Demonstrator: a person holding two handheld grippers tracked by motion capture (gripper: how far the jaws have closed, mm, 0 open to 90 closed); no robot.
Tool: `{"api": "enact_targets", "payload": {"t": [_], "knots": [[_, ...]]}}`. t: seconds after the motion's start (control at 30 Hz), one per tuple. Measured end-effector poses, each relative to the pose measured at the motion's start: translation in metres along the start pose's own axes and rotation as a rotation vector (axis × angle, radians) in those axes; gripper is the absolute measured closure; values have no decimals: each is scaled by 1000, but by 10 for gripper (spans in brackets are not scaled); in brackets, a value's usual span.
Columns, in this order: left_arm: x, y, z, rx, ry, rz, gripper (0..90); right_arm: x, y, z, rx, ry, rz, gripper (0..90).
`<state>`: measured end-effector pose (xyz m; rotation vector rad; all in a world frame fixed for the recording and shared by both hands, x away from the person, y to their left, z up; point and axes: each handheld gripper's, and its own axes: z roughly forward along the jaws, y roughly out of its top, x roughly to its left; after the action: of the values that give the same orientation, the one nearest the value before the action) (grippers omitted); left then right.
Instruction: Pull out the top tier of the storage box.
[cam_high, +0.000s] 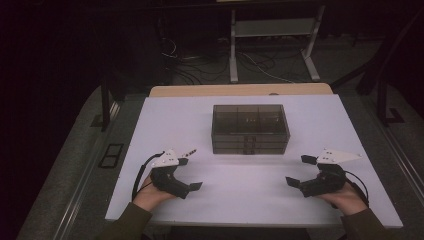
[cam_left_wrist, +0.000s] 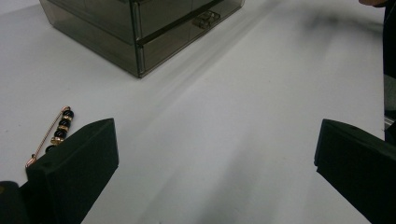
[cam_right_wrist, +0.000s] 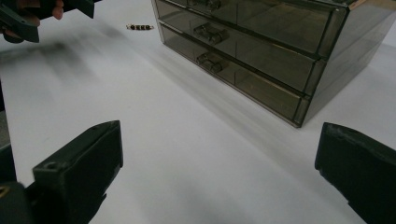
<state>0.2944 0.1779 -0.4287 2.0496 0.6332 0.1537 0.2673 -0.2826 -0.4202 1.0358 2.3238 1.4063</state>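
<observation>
With both jaws spread wide and empty, the left gripper (cam_high: 186, 175) and right gripper (cam_high: 299, 171) flank the drawer box (cam_high: 250, 128), probably readying for the beaded pin (cam_left_wrist: 55, 131) lying near left of it.

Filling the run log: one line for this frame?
left gripper: open, empty | right gripper: open, empty | beaded pin: on table, by left gripper | drawer box: shut

You are looking at a smoky, see-through drawer box (cam_high: 250, 128) sitting squarely on the white table (cam_high: 240, 200), its drawers all lying shut with small clear handles facing you. A gold pin strung with black beads (cam_left_wrist: 55, 132) is lying flat, just off the box's front left corner.
</observation>
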Motion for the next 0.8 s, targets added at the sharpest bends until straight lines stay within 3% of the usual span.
{"api": "enact_targets", "payload": {"t": [0.8], "knots": [[0,0,0,-5,-5,-1,0,7,7,12,0,39,-24,5]]}}
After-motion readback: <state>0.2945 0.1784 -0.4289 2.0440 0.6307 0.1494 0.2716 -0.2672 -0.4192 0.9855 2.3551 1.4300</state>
